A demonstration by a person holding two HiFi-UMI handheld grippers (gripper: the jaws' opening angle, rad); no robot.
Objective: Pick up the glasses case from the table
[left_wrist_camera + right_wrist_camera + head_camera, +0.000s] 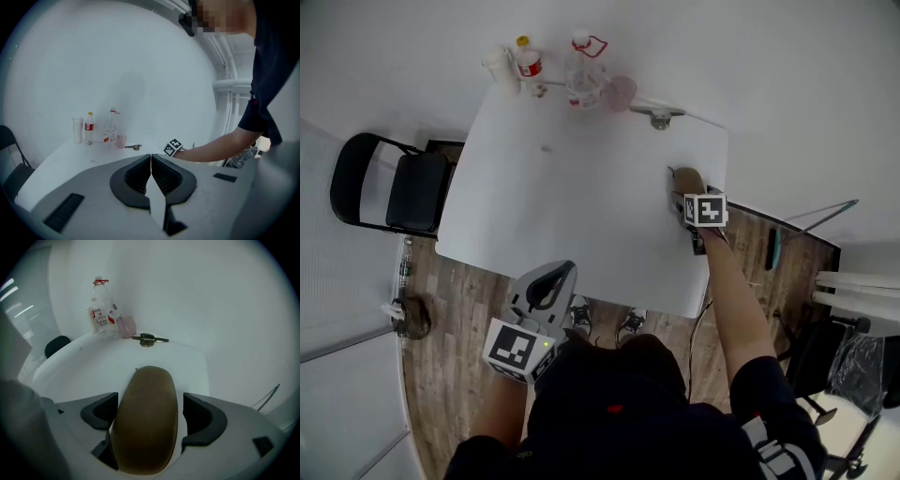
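Case (147,394): lying on the surface (581,206), near its right edge.
Right claw (149,411): straddling the case over the surface, jaws standing wide apart, not pinching it.
Left claw (151,176): hovering off the surface's near edge, jaws pressing together, holding nothing.
Bottles (528,64): standing at the surface's far edge.

Head view: the right tool (692,197) hides the glasses case (685,176) except its 12 o'clock end; the bottle (529,64) label is unreadable.
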